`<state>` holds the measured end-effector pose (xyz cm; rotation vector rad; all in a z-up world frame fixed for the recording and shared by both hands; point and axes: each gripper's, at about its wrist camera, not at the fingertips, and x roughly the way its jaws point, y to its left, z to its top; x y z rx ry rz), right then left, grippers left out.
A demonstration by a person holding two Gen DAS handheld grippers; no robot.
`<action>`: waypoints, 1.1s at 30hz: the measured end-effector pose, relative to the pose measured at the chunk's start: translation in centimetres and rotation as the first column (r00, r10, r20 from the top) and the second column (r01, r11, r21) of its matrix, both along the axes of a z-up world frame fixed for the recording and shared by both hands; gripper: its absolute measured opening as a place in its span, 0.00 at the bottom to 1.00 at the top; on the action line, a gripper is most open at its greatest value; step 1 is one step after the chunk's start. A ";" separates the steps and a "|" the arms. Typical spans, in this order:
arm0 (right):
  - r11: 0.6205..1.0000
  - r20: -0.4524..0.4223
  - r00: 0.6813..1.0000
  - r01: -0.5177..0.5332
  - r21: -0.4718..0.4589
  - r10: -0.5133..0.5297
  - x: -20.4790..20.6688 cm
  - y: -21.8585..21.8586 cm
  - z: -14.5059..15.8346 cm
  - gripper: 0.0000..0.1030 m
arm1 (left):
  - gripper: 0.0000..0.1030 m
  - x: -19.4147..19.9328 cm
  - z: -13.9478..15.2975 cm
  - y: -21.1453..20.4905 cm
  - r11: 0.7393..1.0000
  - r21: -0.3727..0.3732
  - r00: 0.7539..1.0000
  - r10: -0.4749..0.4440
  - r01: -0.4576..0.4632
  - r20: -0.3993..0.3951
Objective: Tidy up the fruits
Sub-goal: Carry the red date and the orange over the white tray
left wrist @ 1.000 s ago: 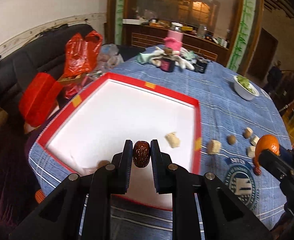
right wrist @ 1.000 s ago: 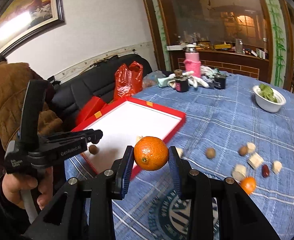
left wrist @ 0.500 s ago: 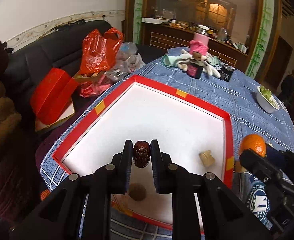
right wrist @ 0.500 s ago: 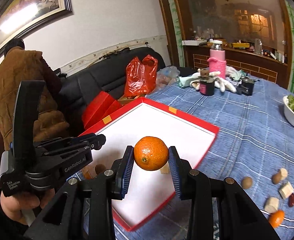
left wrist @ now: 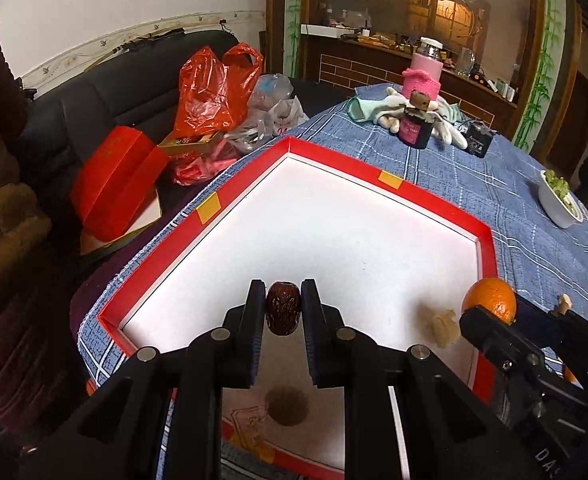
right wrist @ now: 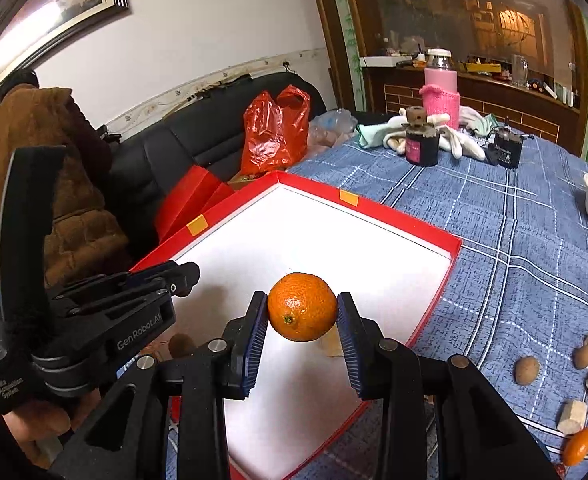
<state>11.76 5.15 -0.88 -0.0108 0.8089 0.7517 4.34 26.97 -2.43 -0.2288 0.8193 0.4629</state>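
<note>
Both grippers have moved in over the shallow red-rimmed white tray (left wrist: 487, 248), the left gripper (left wrist: 282, 312) clamping a wrinkled dark red date (left wrist: 282, 314) and the right gripper (right wrist: 302, 316) a round orange mandarin (right wrist: 302, 307), ready for placing.

Red-rimmed white tray (left wrist: 434, 200) on a blue plaid tablecloth (right wrist: 514, 240); orange mandarin (right wrist: 302, 306), dark-brown date (left wrist: 282, 314).

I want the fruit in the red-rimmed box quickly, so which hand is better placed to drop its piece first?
Probably the left. The left gripper holds its dark red wrinkled date well over the red-rimmed white box, while the right gripper's round orange hangs nearer its edge.
</note>
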 end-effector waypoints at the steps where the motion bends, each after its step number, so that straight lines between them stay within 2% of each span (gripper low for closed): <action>1: 1.000 -0.003 1.000 0.000 -0.004 0.000 0.1 0.2 -0.2 0.34 | 0.15 0.2 -0.1 0.1 1.000 0.000 1.000 0.005 -0.005 -0.005; 19: 0.995 -0.073 0.997 0.030 -0.091 -0.036 4.1 2.0 -2.5 0.34 | 0.16 2.9 -1.3 1.0 0.999 0.011 0.997 0.043 -0.042 -0.066; 33: 0.991 -0.090 0.995 0.019 -0.131 -0.031 4.9 3.5 -3.3 0.34 | 0.16 3.5 -2.0 1.6 0.999 0.005 0.995 0.052 -0.052 -0.087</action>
